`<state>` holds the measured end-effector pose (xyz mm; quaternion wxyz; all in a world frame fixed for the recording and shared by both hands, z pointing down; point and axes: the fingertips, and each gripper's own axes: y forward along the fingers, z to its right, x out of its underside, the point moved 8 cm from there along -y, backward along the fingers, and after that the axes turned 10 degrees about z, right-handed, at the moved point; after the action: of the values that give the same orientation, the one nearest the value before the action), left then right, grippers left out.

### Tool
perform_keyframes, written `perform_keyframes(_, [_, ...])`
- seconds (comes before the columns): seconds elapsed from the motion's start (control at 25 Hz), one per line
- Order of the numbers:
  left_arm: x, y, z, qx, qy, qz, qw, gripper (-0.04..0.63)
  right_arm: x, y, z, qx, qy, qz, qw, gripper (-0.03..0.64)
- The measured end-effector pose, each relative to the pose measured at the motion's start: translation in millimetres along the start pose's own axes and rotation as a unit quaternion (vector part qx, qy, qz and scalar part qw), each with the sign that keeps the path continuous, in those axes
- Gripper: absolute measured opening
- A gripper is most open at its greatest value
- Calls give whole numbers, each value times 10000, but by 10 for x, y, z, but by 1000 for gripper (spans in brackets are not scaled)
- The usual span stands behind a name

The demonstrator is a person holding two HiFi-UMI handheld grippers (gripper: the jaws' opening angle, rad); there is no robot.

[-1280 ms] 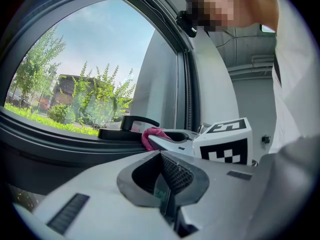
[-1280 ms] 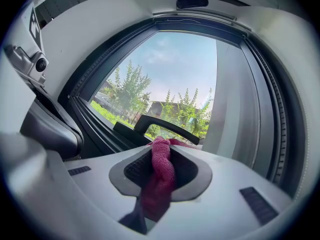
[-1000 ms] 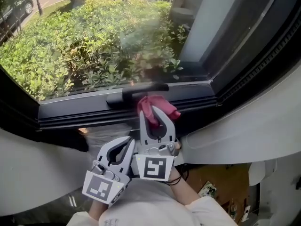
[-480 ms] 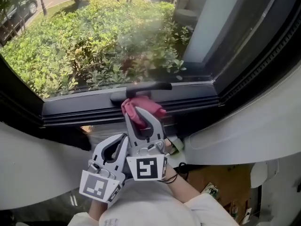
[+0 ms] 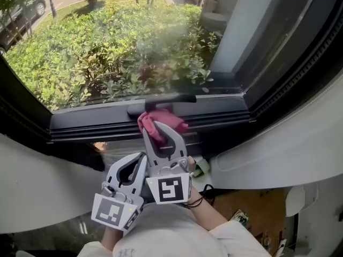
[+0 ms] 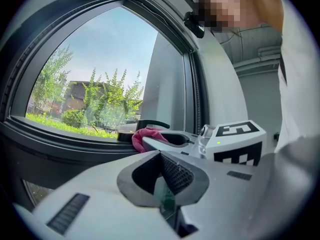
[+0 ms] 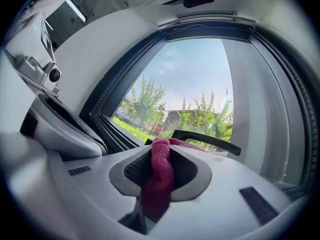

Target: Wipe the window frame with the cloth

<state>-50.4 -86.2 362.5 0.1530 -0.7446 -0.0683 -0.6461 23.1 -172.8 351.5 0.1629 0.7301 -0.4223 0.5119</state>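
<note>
A pink cloth (image 5: 161, 123) is pinched in my right gripper (image 5: 161, 128), which is shut on it and presses it against the dark lower window frame (image 5: 96, 123), just below the black window handle (image 5: 161, 104). In the right gripper view the cloth (image 7: 161, 176) runs between the jaws, with the handle (image 7: 206, 139) just beyond. My left gripper (image 5: 140, 158) sits lower and to the left, beside the right one, shut with nothing in it. The left gripper view shows the cloth (image 6: 144, 136) bunched at the frame ahead.
Green shrubs (image 5: 107, 47) lie outside the glass. A white curved sill (image 5: 278, 143) wraps the right side and another white panel (image 5: 37, 181) the left. The dark vertical frame (image 5: 289, 52) rises at right. Clutter lies on the floor (image 5: 241, 216) below.
My right gripper has slid the cloth leftward along the lower frame over the last second, then nearly stopped. The left gripper followed slightly left.
</note>
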Motion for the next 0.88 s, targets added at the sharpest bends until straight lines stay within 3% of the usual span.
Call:
perform_keyframes(0.12, [14, 4, 17, 26, -24, -25, 10000, 8, -5, -28, 54, -356, -20, 131, 9993, 81])
perform_keyframes(0.24, [32, -2, 15, -15, -32, -57, 10000, 8, -18, -125, 188, -361, 592, 462, 9965, 84])
perform_keyframes(0.32, [37, -3, 5, -46, -23, -84, 10000, 8, -33, -228, 303, -44, 1066, 611, 9924, 86])
perform_keyframes(0.36, [39, 0, 2, -55, -16, -103, 9999, 8, -38, -302, 368, 69, 1067, 565, 9927, 86])
perform_keyframes(0.6, [7, 70, 59, 53, 43, -112, 9999, 8, -25, -941, 964, 1012, 697, 403, 9916, 84])
perform_keyframes(0.72, [16, 103, 88, 88, 75, -137, 9998, 9, 122, -1303, 1289, 1468, 374, 83, 9884, 86])
perform_keyframes(0.88, [31, 163, 156, 207, 100, -201, 9995, 9, 326, -1712, 1712, 2216, 414, -110, 9742, 84])
